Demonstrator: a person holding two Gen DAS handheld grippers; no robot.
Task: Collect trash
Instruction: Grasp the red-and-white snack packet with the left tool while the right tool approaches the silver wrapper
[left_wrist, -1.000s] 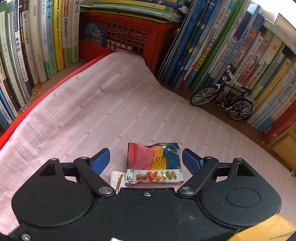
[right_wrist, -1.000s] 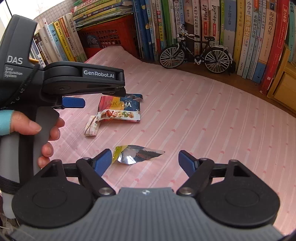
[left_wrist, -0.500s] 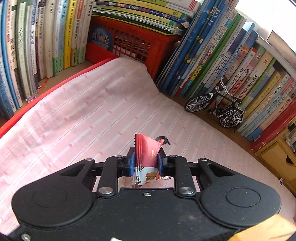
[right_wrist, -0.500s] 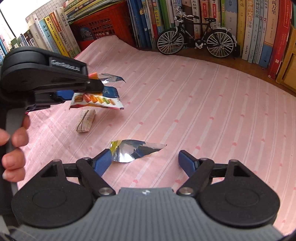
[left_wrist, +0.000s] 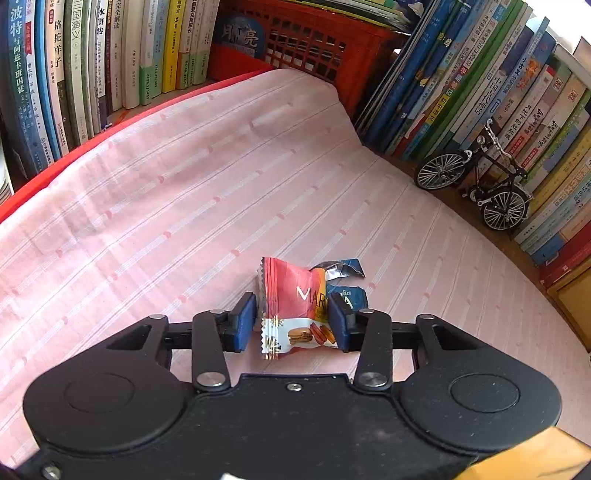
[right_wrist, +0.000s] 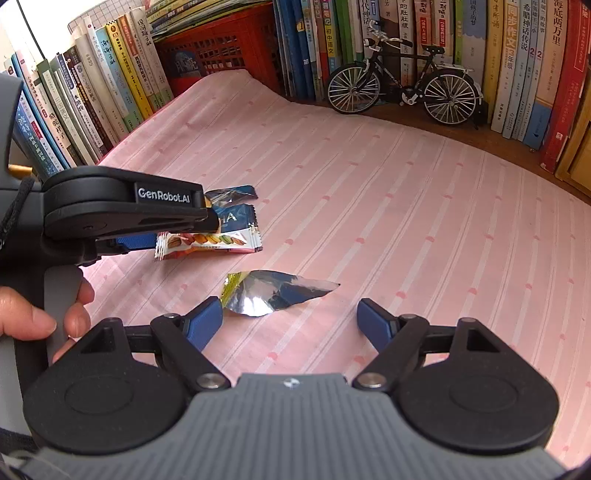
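Left gripper (left_wrist: 291, 319) level, half-open around wrapper (left_wrist: 295, 306)

surface: pink striped cloth (right_wrist: 369, 184); on it: foil wrapper (right_wrist: 273, 295); cookie wrapper (right_wrist: 210, 242)

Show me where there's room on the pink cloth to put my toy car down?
The biggest bare patch of the pink cloth runs from the silver wrapper up to the model bicycle. Another lies between the book row and the red basket. It's crowded near the macaron wrapper, where the left claw and right claw sit.
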